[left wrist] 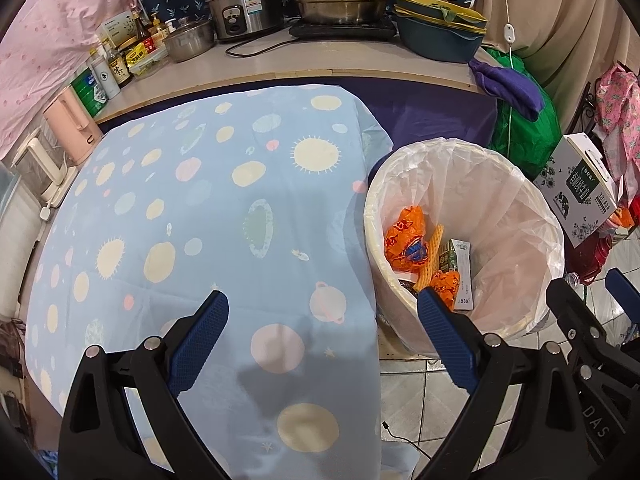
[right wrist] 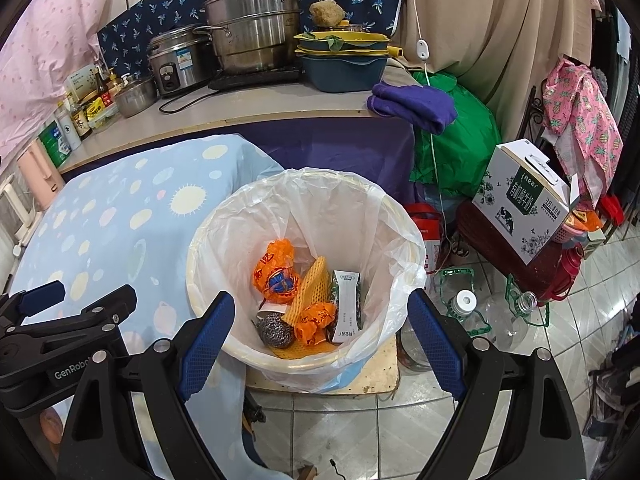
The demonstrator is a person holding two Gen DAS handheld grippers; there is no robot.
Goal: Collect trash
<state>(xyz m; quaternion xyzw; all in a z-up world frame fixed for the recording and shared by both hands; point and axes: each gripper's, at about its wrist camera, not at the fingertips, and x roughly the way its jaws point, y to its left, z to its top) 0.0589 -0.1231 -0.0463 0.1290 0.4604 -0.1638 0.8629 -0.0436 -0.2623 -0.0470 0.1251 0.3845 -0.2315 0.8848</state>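
Note:
A white bin with a clear liner (right wrist: 280, 196) stands on the floor beside the table; it also shows in the left wrist view (left wrist: 500, 168). Inside lie orange wrappers (right wrist: 276, 268), yellow foam netting (right wrist: 310, 284), a small green-and-white carton (right wrist: 346, 304) and a steel scourer (right wrist: 274, 330). My right gripper (right wrist: 322, 320) is open and empty, hovering over the bin's near rim. My left gripper (left wrist: 322, 320) is open and empty above the right part of the blue tablecloth (left wrist: 200, 200), its right finger (left wrist: 444, 332) in front of the bin.
A counter behind holds pots (right wrist: 252, 20), a rice cooker (right wrist: 180, 60), stacked basins (right wrist: 344, 60) and bottles (left wrist: 112, 68). A milk carton box (right wrist: 524, 204) sits on a stool at right. Plastic bottles (right wrist: 468, 312) lie on the tiled floor. A green bag (right wrist: 456, 140) stands behind the bin.

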